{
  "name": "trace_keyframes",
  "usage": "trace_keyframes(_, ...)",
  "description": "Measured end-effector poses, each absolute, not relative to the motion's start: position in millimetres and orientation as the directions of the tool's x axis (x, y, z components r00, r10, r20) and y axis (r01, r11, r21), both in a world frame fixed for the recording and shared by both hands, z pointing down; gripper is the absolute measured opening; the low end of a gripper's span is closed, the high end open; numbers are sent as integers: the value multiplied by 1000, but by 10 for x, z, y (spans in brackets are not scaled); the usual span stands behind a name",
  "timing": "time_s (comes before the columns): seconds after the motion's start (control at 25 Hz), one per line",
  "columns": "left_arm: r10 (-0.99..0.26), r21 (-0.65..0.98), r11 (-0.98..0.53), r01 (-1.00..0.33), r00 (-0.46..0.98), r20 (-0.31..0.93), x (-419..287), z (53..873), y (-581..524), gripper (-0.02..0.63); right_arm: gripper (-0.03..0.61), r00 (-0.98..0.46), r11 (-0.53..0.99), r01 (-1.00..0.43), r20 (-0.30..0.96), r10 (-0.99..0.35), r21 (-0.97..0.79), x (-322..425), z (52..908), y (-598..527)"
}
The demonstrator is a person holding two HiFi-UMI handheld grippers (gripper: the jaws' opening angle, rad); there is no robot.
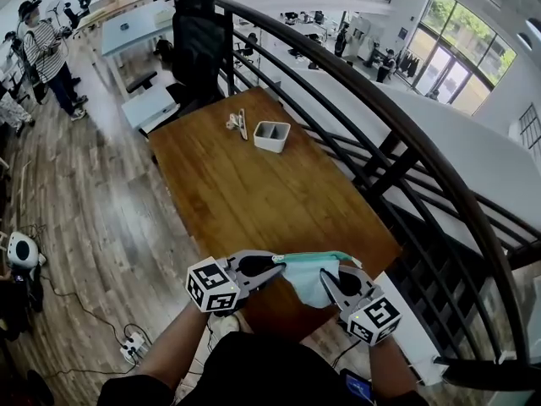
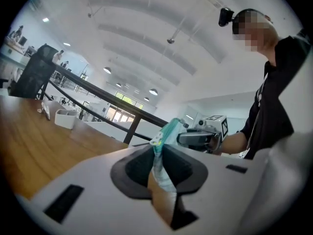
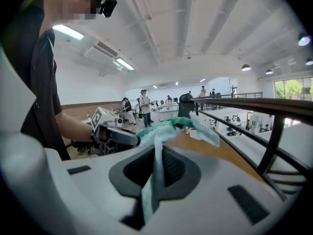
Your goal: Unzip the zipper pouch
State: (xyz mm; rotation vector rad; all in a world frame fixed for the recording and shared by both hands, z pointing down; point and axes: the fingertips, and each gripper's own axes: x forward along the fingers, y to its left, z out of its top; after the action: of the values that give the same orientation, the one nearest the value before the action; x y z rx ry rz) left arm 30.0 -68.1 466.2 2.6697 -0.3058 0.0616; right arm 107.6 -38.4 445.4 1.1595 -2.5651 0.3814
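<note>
Wood grain of the table (image 1: 254, 193) fills the middle of the head view, and the zipper pouch (image 1: 308, 279) is not resting on it: you hold it in the air just off the near edge, strung between both tools. It is thin teal fabric that sags and folds below its top edge, so judge it light, limp and easy to bunch. It will only unzip cleanly if you keep that edge taut. The left gripper (image 1: 275, 266) is closed onto one end, with cloth pinched between its pads (image 2: 164, 146). The right gripper (image 1: 331, 282) is clamped on the other end, a fold of fabric running down between its jaws (image 3: 155, 146). Best hold, by my reading: one tool on the fabric corner beside the zipper, the other on the pull alone. The darker zipper strip (image 1: 308, 256) is visible along the top. A small pale piece (image 2: 156, 141) sits at the left pads, but whether that is the pull is unclear, as is how far the zipper stands open.
</note>
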Motion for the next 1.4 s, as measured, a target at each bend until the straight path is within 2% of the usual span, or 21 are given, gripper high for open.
trace_keyframes(0.12,-230,387,-883,-265,964,135,283,4703,-654,60,13,-572,618,-785,443,-691,-51,1097,4630,-408)
trace_keyframes(0.32,-267,303,-898,-320,942,205,273,4794,-625,52,71,-521,619,-785,550,-653,-9,1167,4921,-352)
trace_keyframes(0.4,-280,295,-893,-339,933,225,258,4844,-626,51,89,-507,612,-790,573,-644,-11,1246,4990,-302)
trace_keyframes(0.64,-307,196,-902,-384,892,332,226,5006,-634,46,87,-463,595,-803,594,-658,33,1469,4942,-210)
trace_keyframes(0.96,-255,143,-932,-334,882,396,319,5147,-528,46,80,-563,706,-707,578,-590,32,896,4910,-253)
trace_keyframes(1.24,-195,91,-963,-254,887,418,325,5118,-391,46,72,-674,793,-607,561,-480,-50,560,4875,-325)
trace_keyframes(1.4,-162,98,-970,-222,894,417,320,5115,-341,46,89,-741,852,-516,542,-396,-83,352,4822,-325)
